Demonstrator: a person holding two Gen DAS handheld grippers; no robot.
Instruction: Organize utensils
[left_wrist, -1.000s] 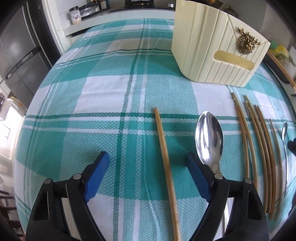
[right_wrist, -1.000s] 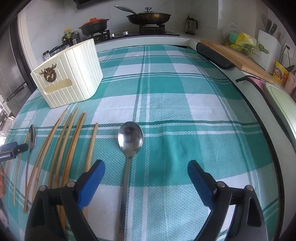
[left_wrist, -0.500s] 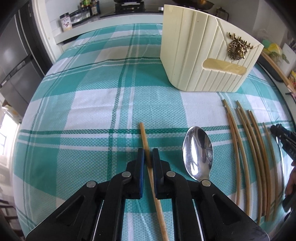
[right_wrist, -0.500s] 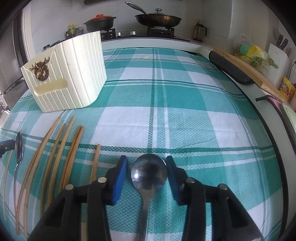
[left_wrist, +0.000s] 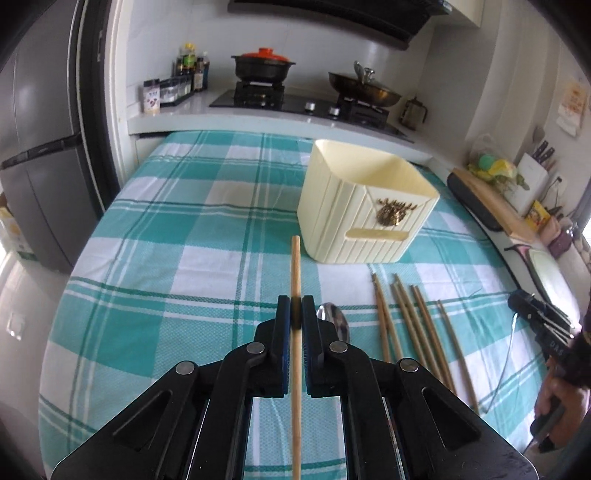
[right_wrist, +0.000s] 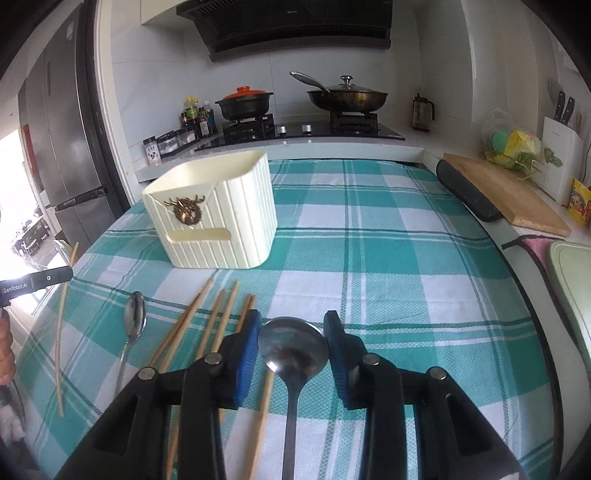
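My left gripper (left_wrist: 295, 314) is shut on a wooden chopstick (left_wrist: 295, 266) and holds it lifted, its tip pointing toward the cream ribbed utensil holder (left_wrist: 365, 214). My right gripper (right_wrist: 293, 339) is closed on the bowl of a large metal spoon (right_wrist: 293, 350) and holds it above the cloth. Several chopsticks (left_wrist: 406, 321) and a smaller spoon (right_wrist: 135, 317) lie on the checked tablecloth in front of the holder (right_wrist: 218, 214). The held chopstick also shows at the left of the right wrist view (right_wrist: 61, 332).
The table carries a teal and white checked cloth (right_wrist: 388, 258). A stove with a clay pot (left_wrist: 262, 66) and a wok (right_wrist: 347, 96) stands behind. A cutting board (right_wrist: 506, 199) lies on the right counter. A fridge (left_wrist: 37, 147) stands at the left.
Both grippers have risen from the cloth with their catch: the left lifted the chopstick, the right lifted the large spoon. Both views now look more level across the kitchen.
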